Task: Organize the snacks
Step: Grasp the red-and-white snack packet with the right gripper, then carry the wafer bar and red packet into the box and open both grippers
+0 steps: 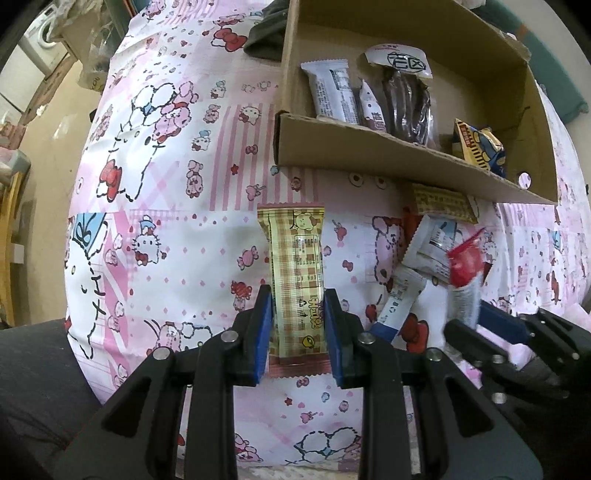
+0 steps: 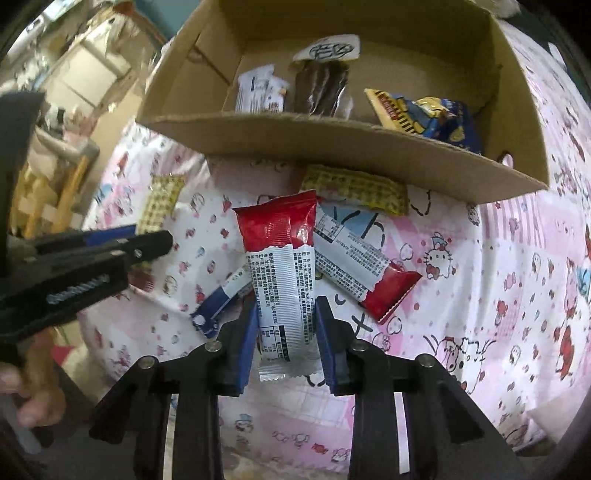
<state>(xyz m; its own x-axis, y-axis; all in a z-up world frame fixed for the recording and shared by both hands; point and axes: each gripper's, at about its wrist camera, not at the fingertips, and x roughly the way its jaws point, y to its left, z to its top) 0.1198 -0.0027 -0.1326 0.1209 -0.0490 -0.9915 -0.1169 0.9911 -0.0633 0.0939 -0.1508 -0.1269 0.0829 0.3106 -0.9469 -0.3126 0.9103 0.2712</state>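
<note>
My left gripper [image 1: 297,295] is shut on a yellow plaid snack bar [image 1: 295,269], held upright over the pink cartoon cloth. My right gripper [image 2: 284,306] is shut on a red and white snack packet [image 2: 282,266]; it also shows in the left wrist view [image 1: 466,275]. The left gripper appears at the left of the right wrist view [image 2: 147,240]. A cardboard box [image 2: 332,144] stands beyond, holding white packets [image 2: 258,90], a dark brown pack [image 2: 321,86] and a yellow and blue bag [image 2: 424,114]. Loose snacks lie before the box: a red and white packet [image 2: 362,269], a yellow plaid bar [image 2: 354,188] and a blue and white stick [image 2: 218,299].
The cloth-covered surface [image 1: 177,192] drops off at the left, with floor, a washing machine [image 1: 40,40] and wooden furniture [image 2: 55,192] beyond. A dark cloth [image 1: 266,33] lies by the box's far left corner. A teal cushion [image 1: 546,62] is behind the box.
</note>
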